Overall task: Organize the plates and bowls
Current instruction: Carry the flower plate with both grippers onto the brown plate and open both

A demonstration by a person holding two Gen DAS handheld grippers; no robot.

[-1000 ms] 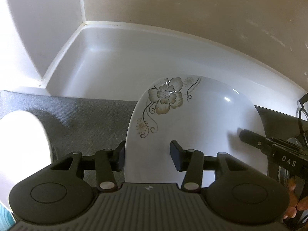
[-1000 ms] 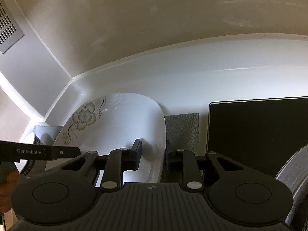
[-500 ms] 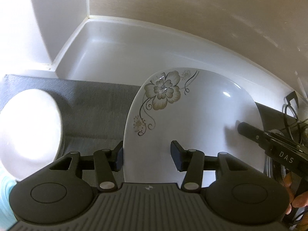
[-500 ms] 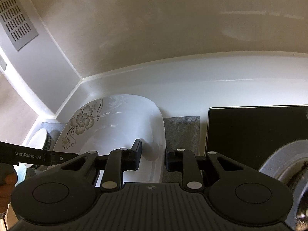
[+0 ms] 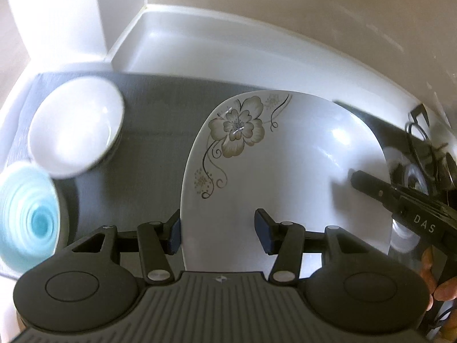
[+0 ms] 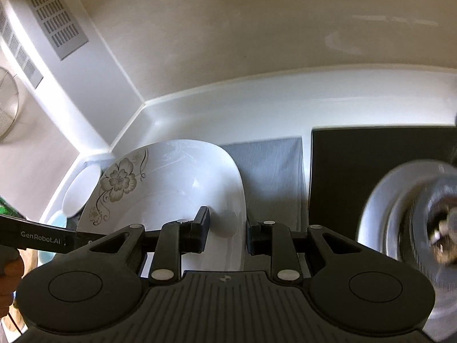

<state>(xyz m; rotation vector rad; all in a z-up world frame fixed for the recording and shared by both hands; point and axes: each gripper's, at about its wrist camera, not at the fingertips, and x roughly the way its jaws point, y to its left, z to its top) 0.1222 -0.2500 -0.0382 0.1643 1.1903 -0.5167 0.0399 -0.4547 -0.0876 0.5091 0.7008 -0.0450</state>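
Grips the plate (image 5: 285, 171) from both sides, clear of the surface. With the left gripper (image 5: 218, 228), straddles the plate's left rim near its near corner: one pad against the outer edge, the other over the inner face, jaws fairly wide yet apparently clenched on the rim. With the right gripper (image 6: 227, 230), pinches the opposite rim in a narrow bite, one pad inside the well and one outside the edge. Shows the plate as white, a rounded oblong, face up and roughly level, seemingly with its long axis running away from the grippers toward the back wall. Carries a grey-brown flower with black curling stems on the far left corner, pointing toward the corner of the white counter (image 5: 200, 48). Places the plate above the grey mat (image 5: 154, 154), with its right side reaching over the edge of a black panel (image 6: 371, 165). Leaves to the left, well apart on the mat, a white bowl (image 5: 75, 131), and nearer still a pale blue bowl (image 5: 27, 214), both blurred. Shows to the right, over the black panel, a blurred metal vessel (image 6: 400, 214).
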